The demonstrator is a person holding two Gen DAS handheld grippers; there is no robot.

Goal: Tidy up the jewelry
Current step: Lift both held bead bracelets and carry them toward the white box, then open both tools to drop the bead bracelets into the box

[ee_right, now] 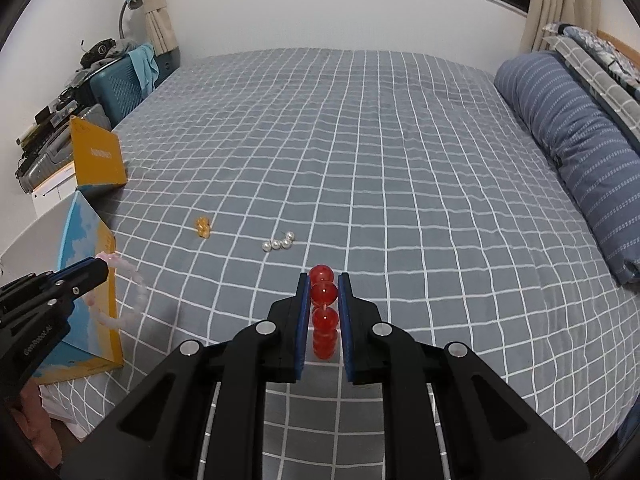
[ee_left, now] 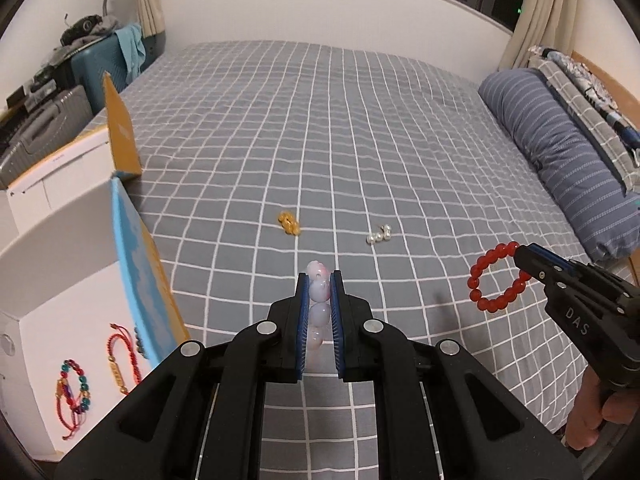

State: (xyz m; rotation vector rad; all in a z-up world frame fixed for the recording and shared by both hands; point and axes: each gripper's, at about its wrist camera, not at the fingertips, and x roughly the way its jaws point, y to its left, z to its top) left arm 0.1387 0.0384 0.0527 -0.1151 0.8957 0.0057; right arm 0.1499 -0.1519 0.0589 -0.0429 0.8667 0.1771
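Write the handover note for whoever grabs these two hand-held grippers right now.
Left hand-held gripper: shut on the pale pink bead bracelet, held in the air beside the open box.
Right hand-held gripper: shut on the red bead bracelet, lifted above the bed.
Done: two corded bracelets already lie inside the box.
Left: drop both held bracelets into the box, then collect the amber bead piece and the pearl piece, both loose on the bedsheet ahead.
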